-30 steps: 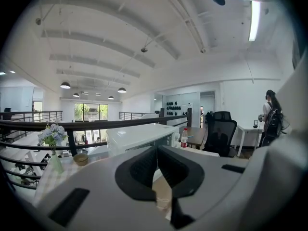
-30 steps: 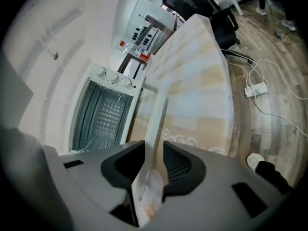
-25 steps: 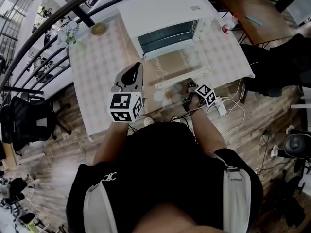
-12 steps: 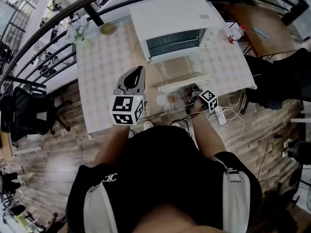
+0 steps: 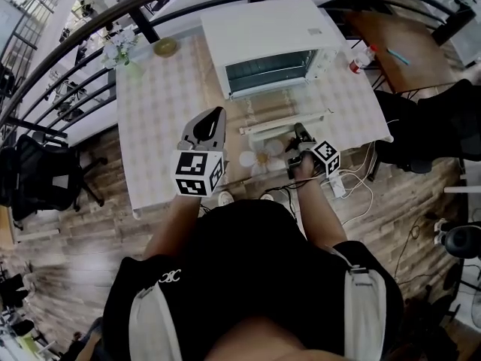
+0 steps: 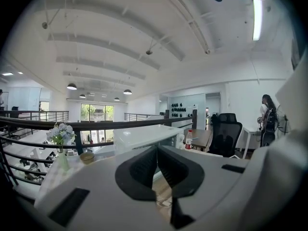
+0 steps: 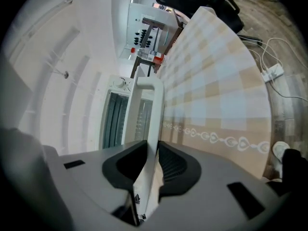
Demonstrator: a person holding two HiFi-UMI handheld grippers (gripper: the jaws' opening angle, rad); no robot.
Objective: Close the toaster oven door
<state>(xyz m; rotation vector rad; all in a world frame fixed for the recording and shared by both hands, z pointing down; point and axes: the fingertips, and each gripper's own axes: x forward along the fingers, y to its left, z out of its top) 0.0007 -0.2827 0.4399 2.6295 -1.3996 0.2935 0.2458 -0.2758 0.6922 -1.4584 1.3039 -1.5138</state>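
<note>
The white toaster oven [image 5: 263, 28] stands at the back of the checked table [image 5: 158, 126], its glass door [image 5: 274, 113] hanging partly open. My right gripper [image 5: 301, 131] is at the door's front edge. In the right gripper view its jaws [image 7: 153, 150] have just been closing and now pinch the white door handle [image 7: 149, 105], with the oven's mouth [image 7: 115, 121] beyond. My left gripper [image 5: 214, 117] hovers over the table left of the door. Its pads [image 6: 157, 150] meet with nothing between them.
A vase of flowers [image 5: 120, 55] and a small bowl [image 5: 165, 47] sit at the table's far left corner. A red-capped bottle [image 5: 355, 60] stands on a wooden table to the right. A power strip and cables [image 5: 338, 183] lie on the floor. A black chair [image 5: 37, 179] stands left.
My right gripper has risen with the door handle between its jaws, and the door has swung up from lying flat toward the oven. The left gripper has stayed where it was.
</note>
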